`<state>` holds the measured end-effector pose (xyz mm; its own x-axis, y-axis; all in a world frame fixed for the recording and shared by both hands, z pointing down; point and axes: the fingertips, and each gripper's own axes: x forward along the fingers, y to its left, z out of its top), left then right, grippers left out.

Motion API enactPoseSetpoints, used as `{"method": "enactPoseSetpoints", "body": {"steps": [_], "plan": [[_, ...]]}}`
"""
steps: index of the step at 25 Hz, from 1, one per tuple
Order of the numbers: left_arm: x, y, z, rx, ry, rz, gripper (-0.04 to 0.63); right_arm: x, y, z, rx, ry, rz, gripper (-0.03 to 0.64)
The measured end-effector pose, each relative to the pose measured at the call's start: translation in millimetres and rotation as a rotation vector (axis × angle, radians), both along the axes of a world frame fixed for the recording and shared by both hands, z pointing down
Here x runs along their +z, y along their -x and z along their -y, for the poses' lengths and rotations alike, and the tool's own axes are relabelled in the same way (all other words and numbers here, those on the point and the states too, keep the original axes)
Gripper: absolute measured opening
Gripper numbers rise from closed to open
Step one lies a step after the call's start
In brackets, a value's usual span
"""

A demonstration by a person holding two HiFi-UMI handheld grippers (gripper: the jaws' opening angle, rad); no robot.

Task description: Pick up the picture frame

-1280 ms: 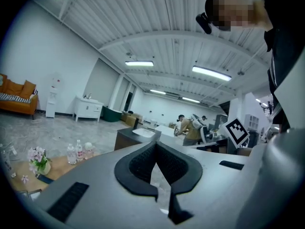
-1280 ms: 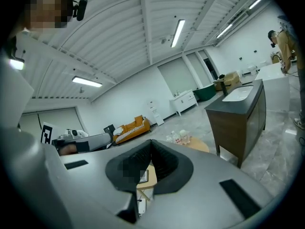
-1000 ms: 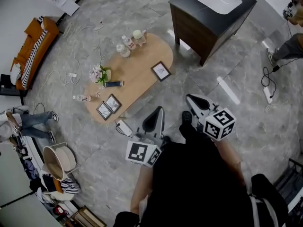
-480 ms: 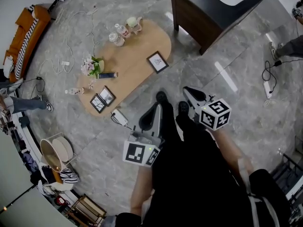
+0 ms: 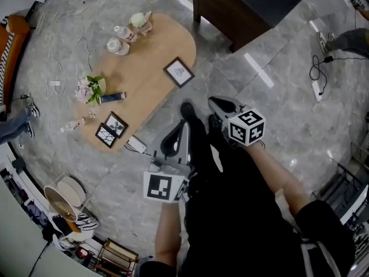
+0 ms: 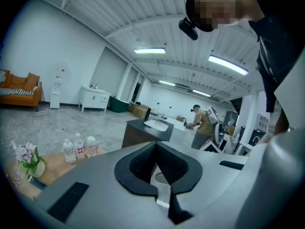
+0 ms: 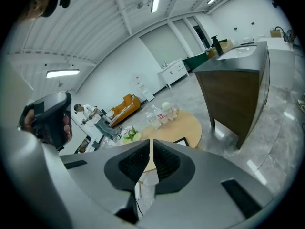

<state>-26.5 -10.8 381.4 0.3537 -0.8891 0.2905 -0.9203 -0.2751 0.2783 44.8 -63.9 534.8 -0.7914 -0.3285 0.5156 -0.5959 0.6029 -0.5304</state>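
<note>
A black picture frame (image 5: 179, 72) lies flat on the right part of the oval wooden table (image 5: 150, 91); it also shows as a dark edge (image 7: 182, 140) in the right gripper view. Two smaller frames (image 5: 110, 130) lie at the table's near left end. My left gripper (image 5: 174, 138) hangs over the floor just short of the table, jaws shut and empty (image 6: 156, 144). My right gripper (image 5: 221, 104) is off the table's right side, also shut on nothing (image 7: 151, 144). Both are well apart from the frame.
On the table stand a flower bunch (image 5: 89, 89), bottles (image 5: 118, 39) and a teapot (image 5: 138, 21). A dark cabinet with a sink (image 5: 230, 10) stands behind the table. A power strip (image 5: 135, 145) lies on the floor by the table. A woven basket (image 5: 66, 194) stands at the lower left.
The head view has slid so the table sits higher and further left. Both grippers have sunk and shifted; the right one moved left. Both stay shut.
</note>
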Motion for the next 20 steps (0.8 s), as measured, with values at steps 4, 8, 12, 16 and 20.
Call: {"method": "enactPoseSetpoints", "body": {"steps": [4, 8, 12, 16, 20], "plan": [[20.2, 16.9, 31.7, 0.01, 0.03, -0.048, 0.003, 44.4, 25.9, 18.9, -0.003, 0.039, -0.05, 0.014], [45.8, 27.3, 53.4, 0.026, 0.079, -0.095, 0.003, 98.5, 44.6, 42.4, 0.014, 0.096, -0.104, 0.019], [81.4, 41.3, 64.8, 0.065, 0.14, -0.108, 0.003, 152.7, 58.2, 67.2, 0.076, 0.171, -0.13, 0.127], [114.4, 62.8, 75.8, 0.076, 0.185, -0.087, 0.003, 196.6, 66.1, 85.8, 0.139, 0.23, -0.15, 0.174], [139.3, 84.7, 86.4, 0.06, 0.218, -0.075, 0.003, 241.8, 68.9, 96.9, 0.189, 0.297, -0.154, 0.214]]}}
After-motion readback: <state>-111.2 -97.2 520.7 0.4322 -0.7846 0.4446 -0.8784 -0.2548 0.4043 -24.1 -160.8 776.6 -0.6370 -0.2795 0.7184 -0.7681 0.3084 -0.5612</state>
